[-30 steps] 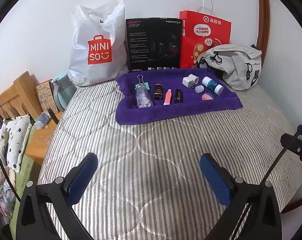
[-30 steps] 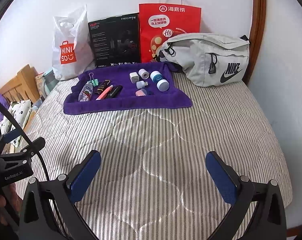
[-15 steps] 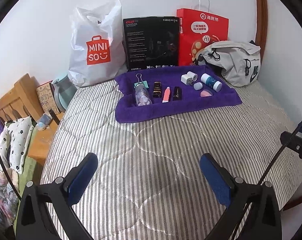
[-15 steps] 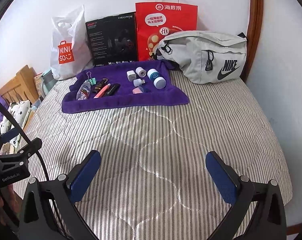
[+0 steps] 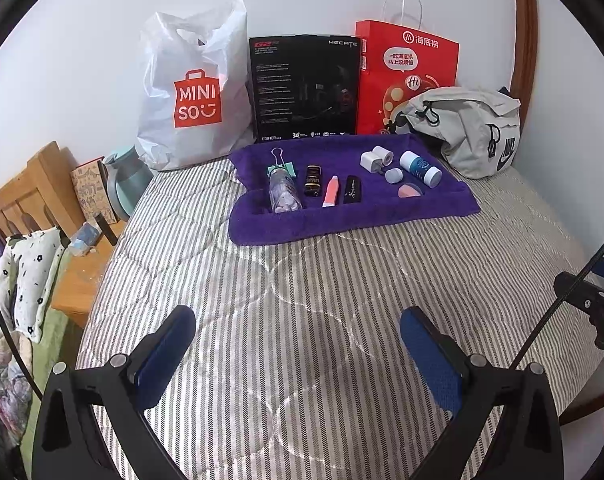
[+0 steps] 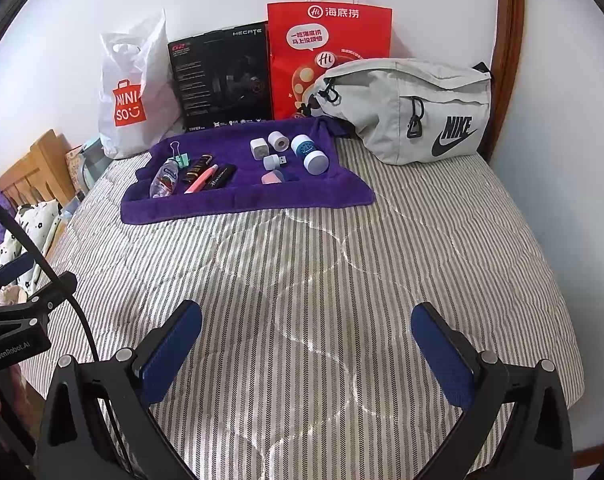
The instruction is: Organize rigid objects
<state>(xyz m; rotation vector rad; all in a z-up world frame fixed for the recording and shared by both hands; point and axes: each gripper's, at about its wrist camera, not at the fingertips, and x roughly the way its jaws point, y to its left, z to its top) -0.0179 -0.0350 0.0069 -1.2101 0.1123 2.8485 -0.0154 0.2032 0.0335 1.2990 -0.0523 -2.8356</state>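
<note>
Your left gripper [image 5: 298, 344] and right gripper [image 6: 305, 340] gape wide, empty; bare striped quilt [image 6: 321, 264] runs to the purple towel [image 6: 246, 200] at 12 o'clock.

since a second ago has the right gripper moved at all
Yes. In the right wrist view the purple towel and grey Nike bag sit slightly lower and left, so the right gripper has tilted up and turned rightward. Its jaws are wide open, empty.

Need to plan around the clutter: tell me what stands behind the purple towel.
Behind the purple towel, against the wall: white Miniso bag, black box, red paper bag. Their contents are hidden.
</note>
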